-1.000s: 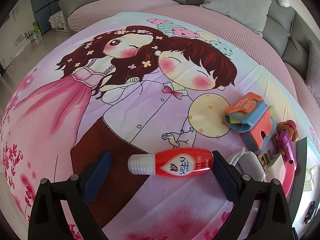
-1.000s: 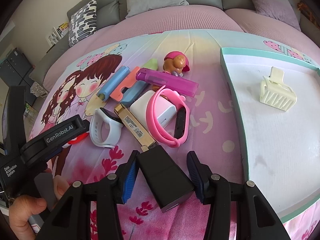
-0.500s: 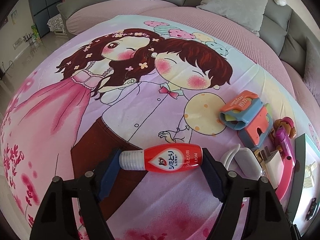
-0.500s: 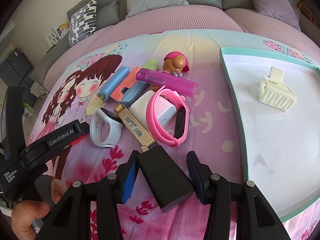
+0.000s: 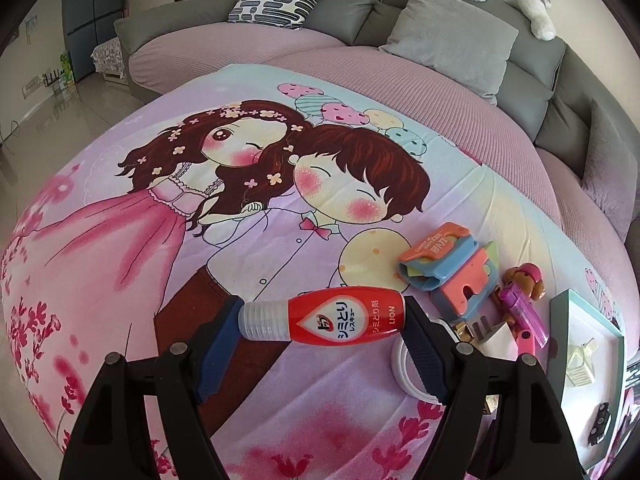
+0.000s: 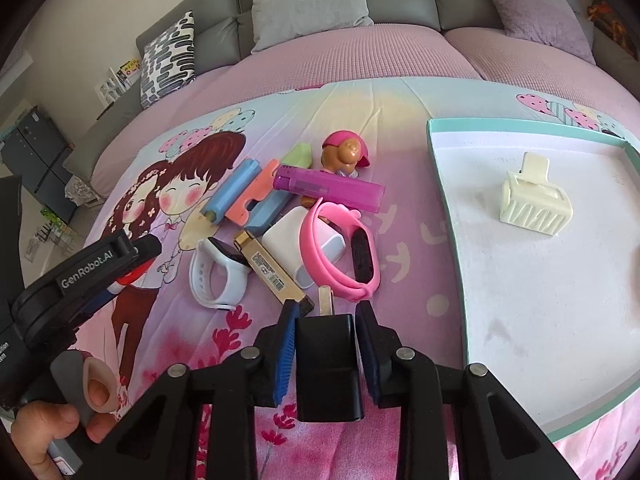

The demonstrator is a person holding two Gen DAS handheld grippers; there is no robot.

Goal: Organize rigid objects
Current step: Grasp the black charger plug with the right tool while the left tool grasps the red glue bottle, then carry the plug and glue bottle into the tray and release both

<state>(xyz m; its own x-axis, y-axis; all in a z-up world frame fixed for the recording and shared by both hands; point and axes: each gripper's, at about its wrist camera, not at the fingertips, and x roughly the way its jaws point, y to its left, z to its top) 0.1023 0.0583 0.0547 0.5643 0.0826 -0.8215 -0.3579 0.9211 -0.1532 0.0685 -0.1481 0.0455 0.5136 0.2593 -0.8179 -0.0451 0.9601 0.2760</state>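
My left gripper [image 5: 322, 318] is shut on a red stain-remover bottle [image 5: 324, 318] with a clear cap, held end to end above the printed blanket. My right gripper [image 6: 326, 340] is shut on a black plug adapter [image 6: 328, 364], lifted with its prong pointing forward. A pile lies ahead in the right wrist view: a pink wristband [image 6: 340, 248], a white wristband [image 6: 218, 272], a gold stick [image 6: 272, 272], a white charger [image 6: 288, 240], a purple lighter [image 6: 328, 188], a toy dog [image 6: 346, 152] and blue-orange clips [image 6: 248, 196]. A teal-rimmed white tray [image 6: 448, 200] at the right holds a cream hair claw [image 6: 534, 200].
The cartoon blanket [image 5: 200, 240] covers a round pink bed, with grey sofa cushions [image 5: 452, 40] behind. The left gripper's body [image 6: 80, 280] and the hand holding it show at the left of the right wrist view. The tray's corner [image 5: 560, 300] shows in the left wrist view.
My left gripper closed on the red bottle and lifted it. My right gripper closed on the black adapter, which turned straight between the fingers and rose off the blanket.
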